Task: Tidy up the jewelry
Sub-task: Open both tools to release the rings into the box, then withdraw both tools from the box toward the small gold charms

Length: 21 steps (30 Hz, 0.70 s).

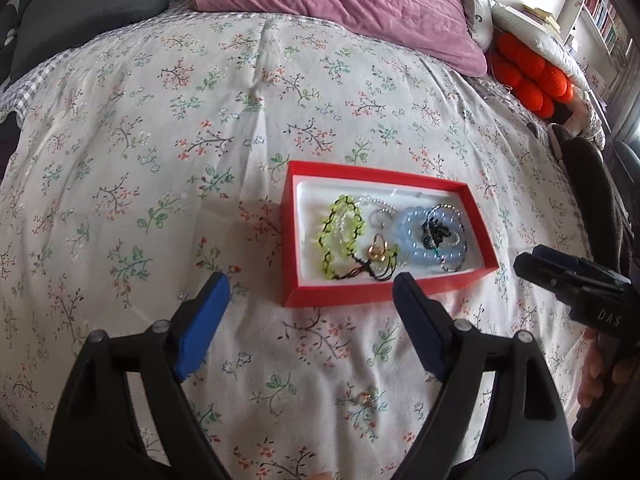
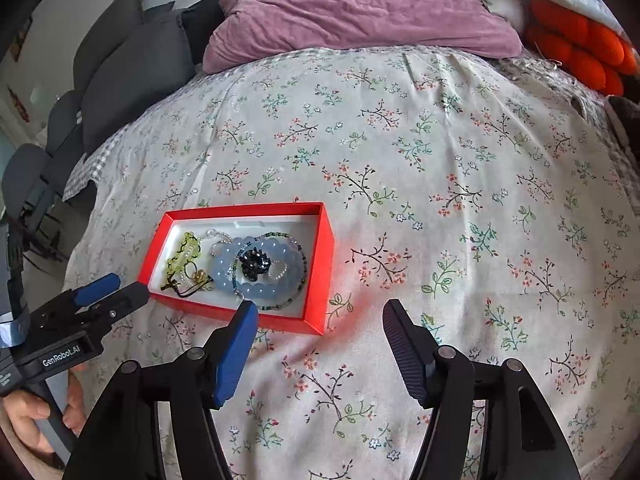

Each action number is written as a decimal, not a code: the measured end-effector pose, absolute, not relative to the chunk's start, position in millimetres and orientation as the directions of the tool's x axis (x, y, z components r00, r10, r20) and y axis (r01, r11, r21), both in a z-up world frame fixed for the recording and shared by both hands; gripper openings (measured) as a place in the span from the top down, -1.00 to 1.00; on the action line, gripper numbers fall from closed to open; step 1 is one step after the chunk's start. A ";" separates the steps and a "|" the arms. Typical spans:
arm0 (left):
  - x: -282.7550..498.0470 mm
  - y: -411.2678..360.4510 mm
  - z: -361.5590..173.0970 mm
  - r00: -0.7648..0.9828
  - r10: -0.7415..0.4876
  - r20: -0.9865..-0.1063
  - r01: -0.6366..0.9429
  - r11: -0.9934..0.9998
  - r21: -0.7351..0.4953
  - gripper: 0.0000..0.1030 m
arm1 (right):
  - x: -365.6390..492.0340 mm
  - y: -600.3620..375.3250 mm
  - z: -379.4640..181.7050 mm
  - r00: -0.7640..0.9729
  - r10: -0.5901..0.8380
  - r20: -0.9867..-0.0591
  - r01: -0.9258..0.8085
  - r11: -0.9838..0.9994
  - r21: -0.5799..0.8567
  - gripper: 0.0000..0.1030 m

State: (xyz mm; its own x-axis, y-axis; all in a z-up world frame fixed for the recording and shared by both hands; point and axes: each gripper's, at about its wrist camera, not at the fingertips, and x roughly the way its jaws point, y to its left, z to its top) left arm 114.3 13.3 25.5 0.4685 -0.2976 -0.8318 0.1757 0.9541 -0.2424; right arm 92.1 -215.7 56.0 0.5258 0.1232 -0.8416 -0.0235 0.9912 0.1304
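- Left tool (image 1: pixel 310 292) and right tool (image 2: pixel 318 316) both released, empty, low in frame
- Beaded bracelets (image 1: pixel 432 236) in red box (image 1: pixel 486 224): light, limp, tangle-prone; pinch one strand

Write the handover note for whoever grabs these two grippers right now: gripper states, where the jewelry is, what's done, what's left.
Left gripper: open, empty, just short of the box's near edge.
Right gripper: open, empty, near the box's right corner.
Red box sits on the floral bedspread, lid off. Inside, heaped together: green beaded bracelet, pale blue bead bracelet, black beaded piece, gold ring, silver ring, thin bead strands.
Done: all visible jewelry is in the box; none seen loose on the bedspread.
Left: pieces overlap, so perhaps separate them; no lid in view.
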 end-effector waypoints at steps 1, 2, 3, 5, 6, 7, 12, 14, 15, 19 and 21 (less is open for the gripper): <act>111.7 15.9 23.0 0.462 -0.297 -0.836 0.173 0.954 -0.244 -0.64 | 91.3 -216.6 54.7 0.523 0.114 -0.844 -0.021 0.992 0.121 -0.37; 109.2 17.9 20.9 0.456 -0.298 -0.839 0.171 0.954 -0.245 -0.65 | 90.4 -217.4 53.4 0.521 0.106 -0.847 -0.020 0.993 0.113 -0.39; 106.1 19.4 18.9 0.450 -0.297 -0.842 0.170 0.954 -0.245 -0.69 | 89.5 -217.9 51.7 0.518 0.100 -0.850 -0.020 0.994 0.104 -0.43; 99.4 20.2 15.1 0.440 -0.293 -0.849 0.180 0.955 -0.236 -0.80 | 87.6 -217.6 48.6 0.514 0.091 -0.853 -0.023 0.995 0.092 -0.48; 96.3 19.8 13.6 0.437 -0.290 -0.852 0.188 0.955 -0.229 -0.82 | 86.5 -216.9 46.8 0.514 0.086 -0.854 -0.023 0.996 0.086 -0.51; 92.2 19.3 11.9 0.434 -0.289 -0.853 0.199 0.954 -0.222 -0.84 | 85.2 -215.1 44.7 0.512 0.080 -0.855 -0.026 0.997 0.078 -0.53; 71.9 13.5 -1.5 0.405 -0.285 -0.869 0.268 0.945 -0.185 -0.87 | 76.7 -201.6 28.0 0.482 0.072 -0.873 -0.075 0.996 0.040 -0.58; 63.9 9.9 -8.6 0.387 -0.291 -0.875 0.306 0.936 -0.176 -0.87 | 72.2 -194.8 17.5 0.458 0.068 -0.886 -0.104 0.994 0.022 -0.58; 60.2 7.9 -11.7 0.381 -0.294 -0.877 0.322 0.931 -0.173 -0.87 | 70.0 -191.4 11.7 0.444 0.065 -0.894 -0.119 0.993 0.013 -0.59; 45.8 -0.8 -25.1 0.360 -0.313 -0.879 0.386 0.908 -0.165 -0.87 | 60.1 -180.7 -6.4 0.420 0.038 -0.907 -0.166 0.986 -0.035 -0.59; 39.3 -6.0 -29.1 0.358 -0.324 -0.875 0.421 0.893 -0.159 -0.87 | 55.6 -175.9 -13.3 0.425 0.038 -0.904 -0.191 0.980 -0.048 -0.59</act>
State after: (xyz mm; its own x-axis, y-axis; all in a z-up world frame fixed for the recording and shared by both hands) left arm 39.3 -6.0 -29.1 0.3584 -0.3242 -0.8755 0.4208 0.8932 -0.1585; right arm 55.6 -175.9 -13.3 0.4254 0.0384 -0.9042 -0.1912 0.9804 -0.0484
